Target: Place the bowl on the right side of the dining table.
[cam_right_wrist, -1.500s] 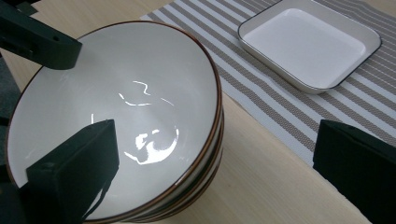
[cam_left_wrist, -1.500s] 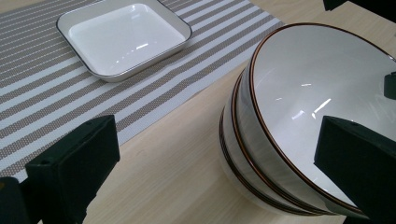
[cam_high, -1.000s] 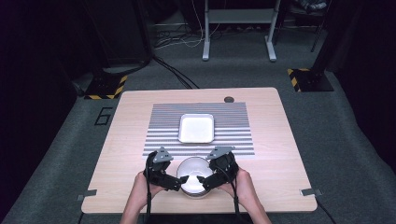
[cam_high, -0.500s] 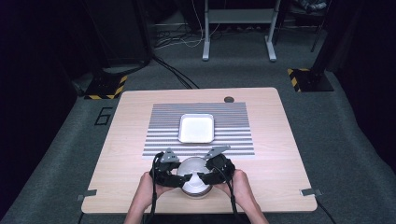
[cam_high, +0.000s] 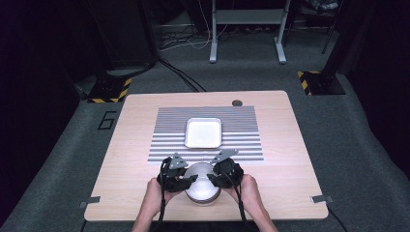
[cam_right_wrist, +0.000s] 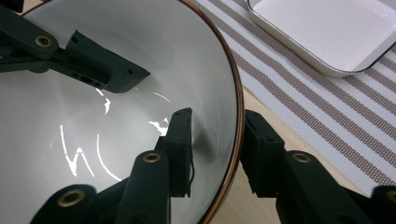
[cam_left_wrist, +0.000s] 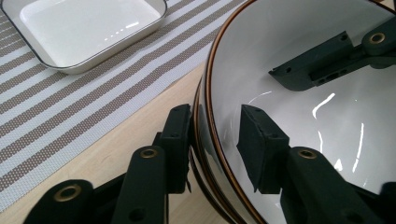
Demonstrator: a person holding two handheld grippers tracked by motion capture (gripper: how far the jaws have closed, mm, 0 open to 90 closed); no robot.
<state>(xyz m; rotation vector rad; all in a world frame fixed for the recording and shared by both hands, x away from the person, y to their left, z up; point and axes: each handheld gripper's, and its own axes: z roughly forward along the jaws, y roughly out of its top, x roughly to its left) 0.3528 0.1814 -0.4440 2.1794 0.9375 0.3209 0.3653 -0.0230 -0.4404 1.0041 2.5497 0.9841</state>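
A white bowl (cam_high: 203, 192) with a thin brown rim sits on the wooden table (cam_high: 130, 145) near its front edge. My left gripper (cam_high: 190, 180) straddles the bowl's left rim and my right gripper (cam_high: 214, 180) its right rim. In the left gripper view the bowl (cam_left_wrist: 280, 28) has its rim between my left gripper's (cam_left_wrist: 215, 116) jaws: the outer pad lies against the wall and the inner pad stands a little off it. My right gripper (cam_right_wrist: 218, 116) sits the same way on the bowl (cam_right_wrist: 140, 28). Both pairs of jaws have just been closing.
A square white tray (cam_high: 203, 133) rests on a striped placemat (cam_high: 241, 140) just behind the bowl. A round grommet (cam_high: 236, 103) sits at the table's far edge. Dark floor, cables and a metal stand lie beyond.
Both grippers' jaws have narrowed around the bowl's rim, and the hands have drawn slightly closer to the bowl. The bowl has not moved.
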